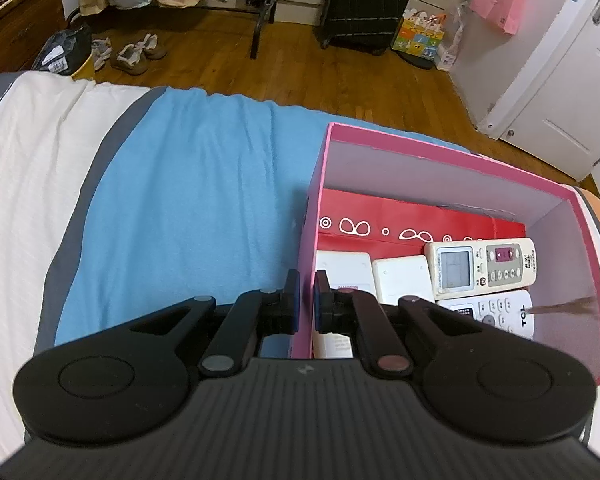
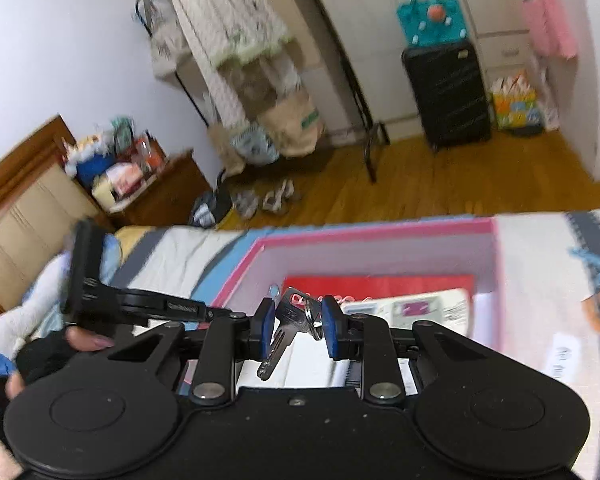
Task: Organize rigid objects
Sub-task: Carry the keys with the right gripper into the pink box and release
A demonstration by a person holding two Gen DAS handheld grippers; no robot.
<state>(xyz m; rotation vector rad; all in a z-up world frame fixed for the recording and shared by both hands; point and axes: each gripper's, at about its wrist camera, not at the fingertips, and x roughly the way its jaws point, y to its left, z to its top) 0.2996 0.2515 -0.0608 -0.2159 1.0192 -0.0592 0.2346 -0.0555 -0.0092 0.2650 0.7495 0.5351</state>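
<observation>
A pink box stands on the bed and holds a red box, two white remotes and white flat items. My left gripper is shut on the pink box's left wall, one finger outside and one inside. My right gripper is above the same box and is shut on a bunch of keys on a ring; one key hangs down between the pads. The left gripper also shows at the left of the right wrist view, held by a gloved hand.
The box rests on a blue towel over a white and grey bedspread. Beyond the bed edge is wooden floor with shoes, a black suitcase, a clothes rack and a white door.
</observation>
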